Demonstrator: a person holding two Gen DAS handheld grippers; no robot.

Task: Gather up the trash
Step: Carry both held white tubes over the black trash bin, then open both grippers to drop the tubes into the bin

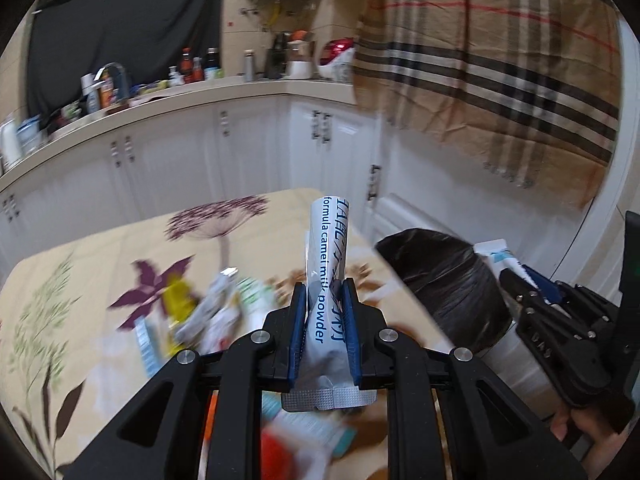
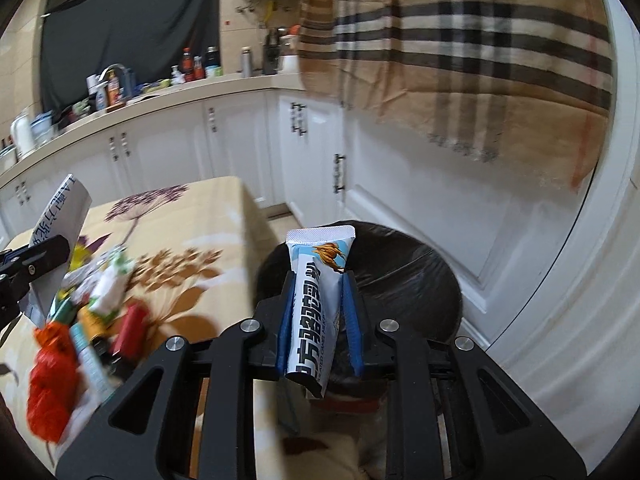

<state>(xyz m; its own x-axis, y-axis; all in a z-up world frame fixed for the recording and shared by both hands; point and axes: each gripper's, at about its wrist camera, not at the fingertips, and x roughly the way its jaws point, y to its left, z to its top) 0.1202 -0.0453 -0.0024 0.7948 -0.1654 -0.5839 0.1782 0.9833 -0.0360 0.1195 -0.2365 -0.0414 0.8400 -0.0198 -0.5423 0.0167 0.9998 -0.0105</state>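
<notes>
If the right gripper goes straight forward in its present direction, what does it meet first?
Probably the black trash bag: the right gripper, shut on a camel milk sachet, points over the bag's mouth. Depth is unclear, so it might pass above toward the white cabinets.

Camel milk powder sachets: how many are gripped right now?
2. One sachet is clamped in the left tongs above the table's trash pile. The other sachet is in the right tongs over the black-lined bin. The blurred pile may hide more.
</notes>
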